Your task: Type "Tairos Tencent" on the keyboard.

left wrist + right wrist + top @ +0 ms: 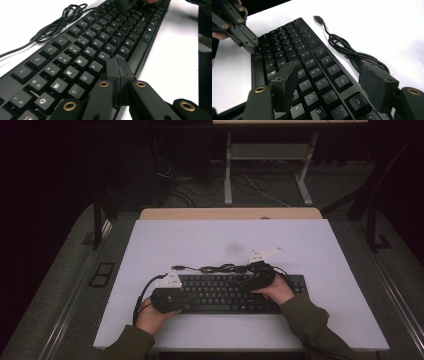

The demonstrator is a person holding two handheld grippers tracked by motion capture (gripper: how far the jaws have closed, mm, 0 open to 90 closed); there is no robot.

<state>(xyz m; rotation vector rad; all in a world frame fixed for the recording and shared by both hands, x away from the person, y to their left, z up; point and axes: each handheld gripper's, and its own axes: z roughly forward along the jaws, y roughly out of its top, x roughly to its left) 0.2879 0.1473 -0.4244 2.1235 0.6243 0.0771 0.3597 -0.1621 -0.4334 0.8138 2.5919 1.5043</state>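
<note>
Our left claw (pixel 117 75) is pressed closed over the keyboard (pixel 82 52), our right claw (pixel 332 82) gapes above keys partly hidden by its jaws, cable (pixel 347 51) alongside.

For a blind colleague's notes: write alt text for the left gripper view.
A black keyboard runs diagonally across a white table, with the left tongs shut, their tips pressed together low over its near edge beside the lower letter rows. The keyboard's coiled black cable lies on the table beyond it.
</note>
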